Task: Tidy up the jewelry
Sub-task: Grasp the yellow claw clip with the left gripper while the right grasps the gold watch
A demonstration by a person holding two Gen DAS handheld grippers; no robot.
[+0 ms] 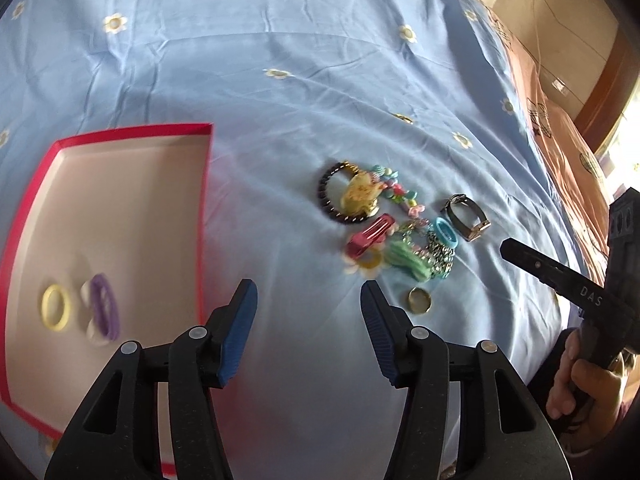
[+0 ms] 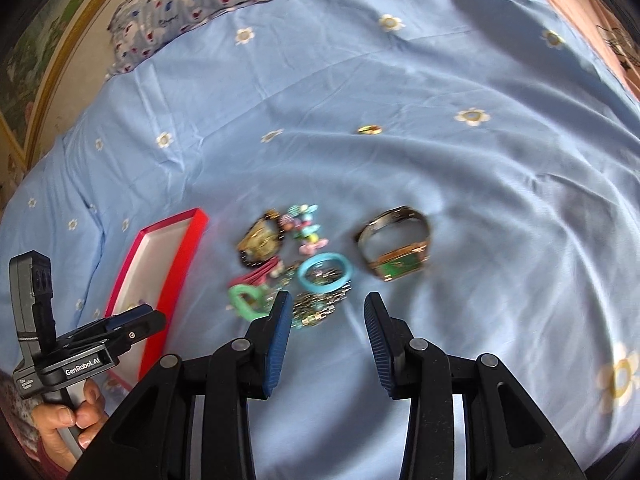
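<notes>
A shallow red-rimmed box lid [image 1: 132,132] with a pale inside lies on the bed, and it serves as the landmark here. Inside it, near its lower end in the left wrist view, rest a yellow hair tie [image 1: 56,306] and, just beside it, a purple hair tie [image 1: 105,307] lying over a white one [image 1: 91,322].

To the right of the box, apart from it, sits the jewelry pile [image 1: 390,226] on a light blue bedsheet with daisy print [image 1: 280,40]. The pile holds a dark beaded bracelet [image 1: 326,196] with a gold watch lying in it, a string of pastel beads [image 1: 396,190], a pink hair clip [image 1: 370,236], a green clip [image 1: 404,262], a turquoise ring-shaped band [image 1: 445,237] and a tangle of silver chain [image 1: 440,258]. Further right of the box, just beyond the pile, a metal-banded wristwatch [image 2: 394,246] with a green face stands on its side. A small gold ring [image 1: 419,300] lies just below the pile.

A patterned pillow [image 2: 192,4] sits at the head of the bed, by a gold-framed wall, and a brown blanket [image 1: 560,128] lies along the sheet's far edge.

The left gripper [image 1: 309,292] hovers between box and pile, fingers spread with nothing between them. The right gripper [image 2: 326,306] hangs over the pile's lower edge, fingers likewise parted and empty, near the chain but whether touching it I cannot tell. A hand [image 2: 68,420] grips the left tool's handle.
</notes>
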